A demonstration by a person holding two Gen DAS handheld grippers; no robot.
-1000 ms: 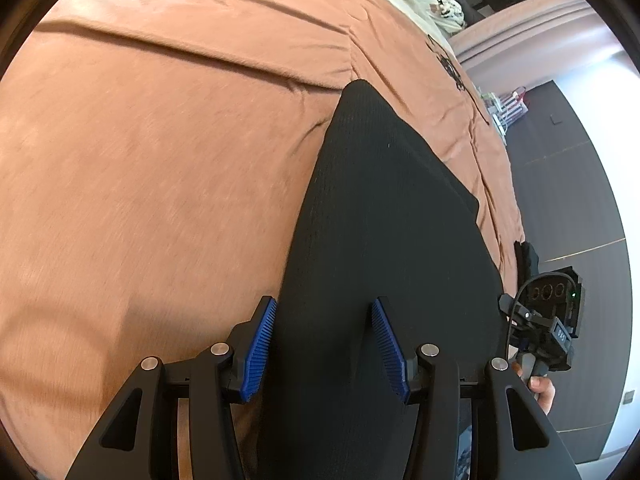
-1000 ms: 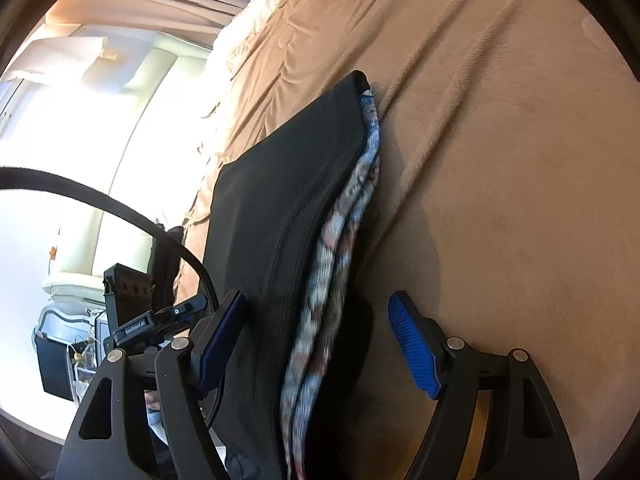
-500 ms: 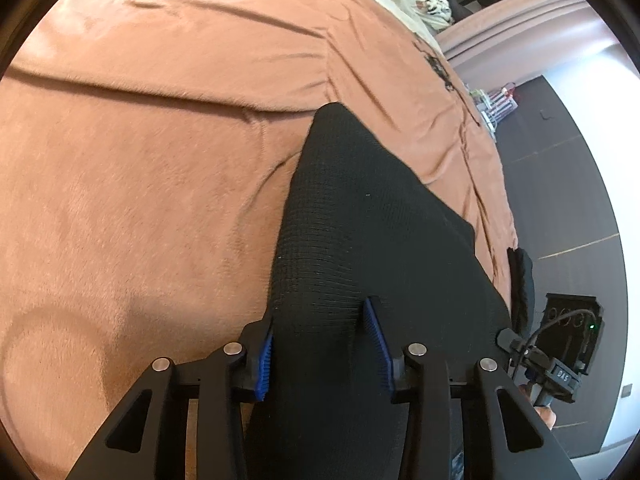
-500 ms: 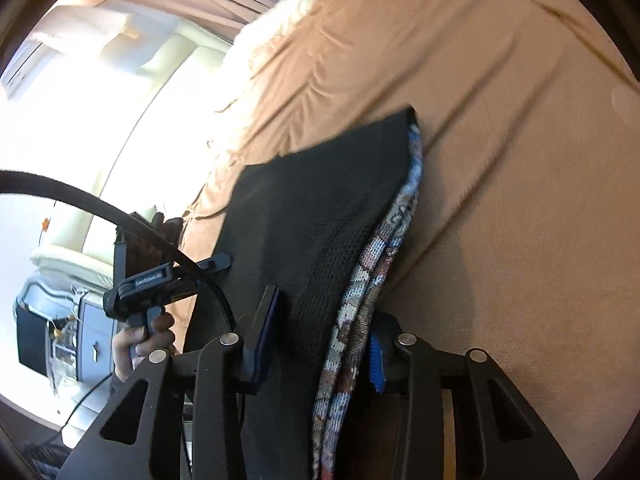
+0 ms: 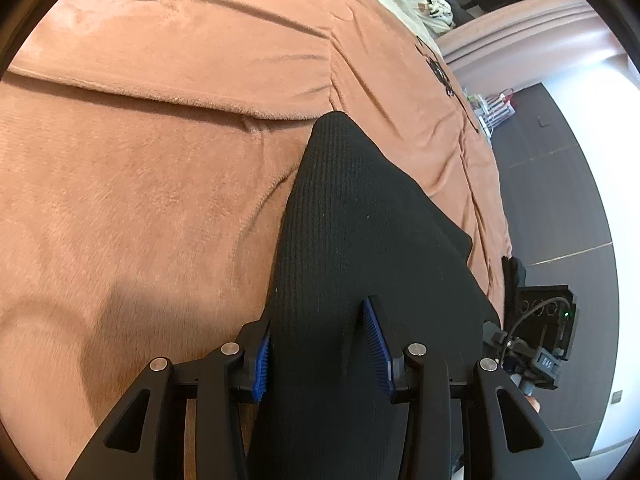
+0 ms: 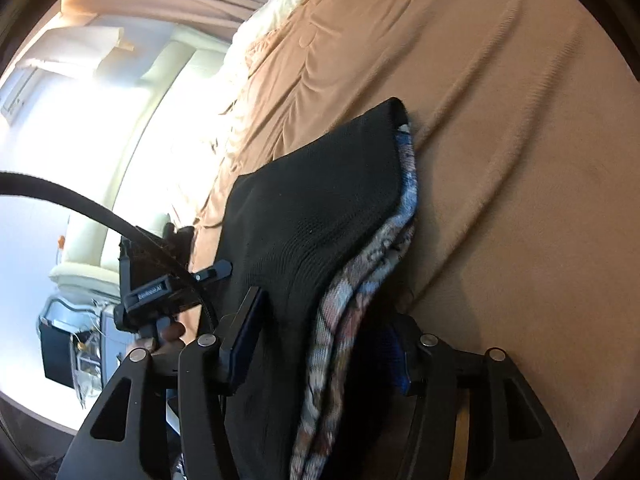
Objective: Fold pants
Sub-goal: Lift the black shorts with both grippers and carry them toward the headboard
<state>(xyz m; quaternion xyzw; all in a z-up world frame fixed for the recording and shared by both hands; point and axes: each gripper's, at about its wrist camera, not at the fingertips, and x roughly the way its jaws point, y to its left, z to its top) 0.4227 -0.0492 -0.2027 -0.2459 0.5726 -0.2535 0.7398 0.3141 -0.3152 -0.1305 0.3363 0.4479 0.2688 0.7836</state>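
The pants (image 5: 360,240) are black ribbed knit with a patterned blue and pink inner side (image 6: 360,280). They lie folded lengthwise on a brown blanket (image 5: 140,200). My left gripper (image 5: 320,352) is shut on the near end of the pants, its blue pads pinching the fabric. My right gripper (image 6: 320,352) is shut on the other near corner (image 6: 312,240), with black and patterned layers between its jaws. The held end is lifted off the blanket. Each gripper shows at the edge of the other's view.
The blanket (image 6: 520,120) covers a bed with ridges and creases. Cream bedding (image 6: 280,8) lies at the far end. A dark floor (image 5: 560,208) and small clutter (image 5: 496,108) lie past the bed's right edge. A bright window fills the left of the right wrist view.
Both grippers were open around the pants' near end a second ago. They have closed on the fabric and raised it a little.
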